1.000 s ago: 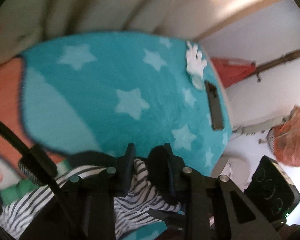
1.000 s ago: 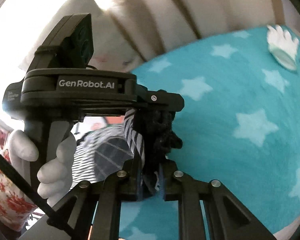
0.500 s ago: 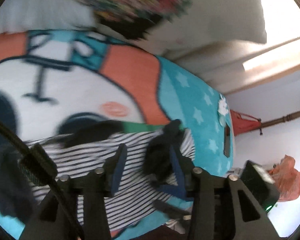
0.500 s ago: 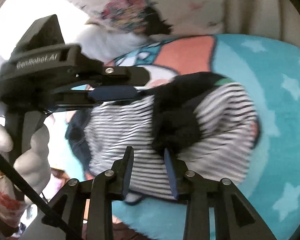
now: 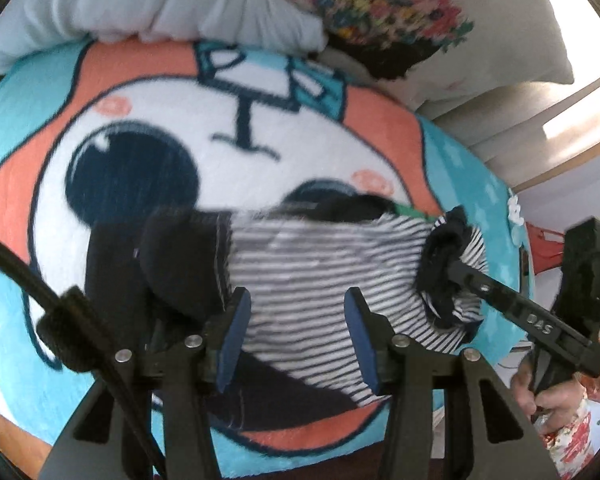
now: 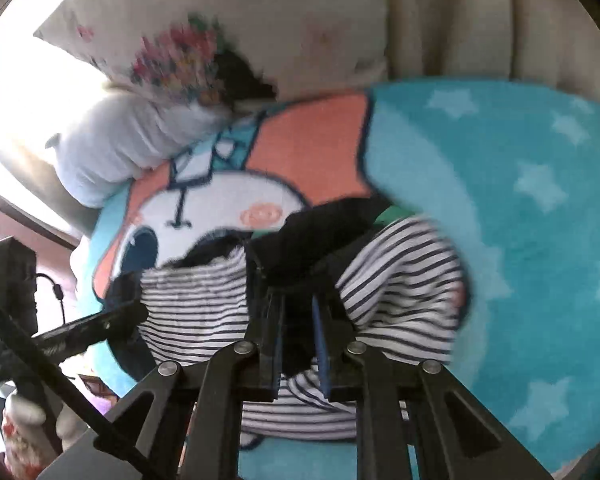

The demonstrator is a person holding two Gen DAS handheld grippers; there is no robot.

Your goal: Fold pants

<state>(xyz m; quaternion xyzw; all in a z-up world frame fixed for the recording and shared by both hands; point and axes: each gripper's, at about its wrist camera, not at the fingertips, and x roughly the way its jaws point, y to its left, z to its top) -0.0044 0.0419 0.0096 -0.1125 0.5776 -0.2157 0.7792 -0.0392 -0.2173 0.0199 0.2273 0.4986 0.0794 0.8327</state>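
The striped pants lie bunched on the cartoon blanket, over the lower part of its big white face. The left tool hovers above the pants with its blue pads spread wide, gripping nothing. The right tool is nearly closed, pinching a dark fold at the right end of the pants. Pillows sit beyond the blanket.

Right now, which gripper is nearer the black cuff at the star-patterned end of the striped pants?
Right. The right gripper is clamped on that black cuff. The left gripper is open over the middle of the striped pants, apart from the cuff.
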